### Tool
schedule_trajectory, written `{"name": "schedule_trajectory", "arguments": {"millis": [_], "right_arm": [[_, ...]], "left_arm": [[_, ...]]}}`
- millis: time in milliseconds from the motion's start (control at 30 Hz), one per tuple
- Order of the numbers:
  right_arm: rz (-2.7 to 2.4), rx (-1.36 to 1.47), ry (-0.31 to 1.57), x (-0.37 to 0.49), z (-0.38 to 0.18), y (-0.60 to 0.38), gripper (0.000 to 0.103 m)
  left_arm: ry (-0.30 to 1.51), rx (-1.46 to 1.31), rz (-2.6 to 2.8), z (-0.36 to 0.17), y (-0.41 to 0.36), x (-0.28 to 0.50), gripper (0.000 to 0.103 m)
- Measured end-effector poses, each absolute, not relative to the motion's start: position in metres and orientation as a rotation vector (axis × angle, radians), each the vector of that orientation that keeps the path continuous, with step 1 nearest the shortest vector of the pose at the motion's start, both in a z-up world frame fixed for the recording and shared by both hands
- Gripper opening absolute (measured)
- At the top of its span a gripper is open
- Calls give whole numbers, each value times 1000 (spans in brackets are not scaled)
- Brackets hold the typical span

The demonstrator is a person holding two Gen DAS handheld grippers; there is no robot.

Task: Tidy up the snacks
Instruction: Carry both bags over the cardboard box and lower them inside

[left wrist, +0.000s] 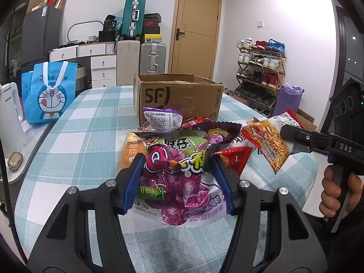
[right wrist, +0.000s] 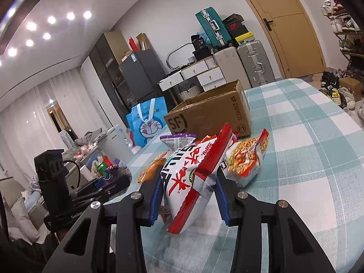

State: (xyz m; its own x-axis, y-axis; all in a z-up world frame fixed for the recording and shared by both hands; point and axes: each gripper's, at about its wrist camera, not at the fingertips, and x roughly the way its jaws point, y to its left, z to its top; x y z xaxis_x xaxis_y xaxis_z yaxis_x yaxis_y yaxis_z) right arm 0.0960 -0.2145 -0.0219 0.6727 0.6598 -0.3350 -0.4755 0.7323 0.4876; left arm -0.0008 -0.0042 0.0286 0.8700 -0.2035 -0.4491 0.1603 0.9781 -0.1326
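Observation:
My left gripper (left wrist: pixel 178 170) is shut on a purple gummy candy bag (left wrist: pixel 182 182), which crumples between the blue pads above the checked tablecloth. My right gripper (right wrist: pixel 188 188) is shut on a red-and-white snack bag (right wrist: pixel 193 175) and holds it tilted just above the table. More snack packets lie in a pile ahead: a noodle-snack packet (left wrist: pixel 268 145) (right wrist: pixel 246 157), an orange packet (left wrist: pixel 132 152) (right wrist: pixel 151 170), a small purple packet (left wrist: pixel 162 117) (right wrist: pixel 178 140). An open SF cardboard box (left wrist: pixel 177 95) (right wrist: pixel 211 113) stands behind the pile. The right gripper's body (left wrist: pixel 327 141) shows at the right of the left wrist view.
A blue Doraemon bag (left wrist: pixel 49 93) (right wrist: pixel 147 122) and a white kettle (left wrist: pixel 10 118) stand off the table's left side. The table (left wrist: pixel 86 122) (right wrist: pixel 307 141) has a rounded edge. Suitcases, drawers, a door and a shoe rack (left wrist: pixel 261 72) line the back.

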Motion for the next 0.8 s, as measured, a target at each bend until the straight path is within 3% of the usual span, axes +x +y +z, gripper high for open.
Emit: {"name": "schedule_trajectory", "arguments": {"millis": [800], "right_arm": [[592,415,424,175,40,-219,41]], "left_arm": [[407,-130,-109,112,-9,97,56]]}}
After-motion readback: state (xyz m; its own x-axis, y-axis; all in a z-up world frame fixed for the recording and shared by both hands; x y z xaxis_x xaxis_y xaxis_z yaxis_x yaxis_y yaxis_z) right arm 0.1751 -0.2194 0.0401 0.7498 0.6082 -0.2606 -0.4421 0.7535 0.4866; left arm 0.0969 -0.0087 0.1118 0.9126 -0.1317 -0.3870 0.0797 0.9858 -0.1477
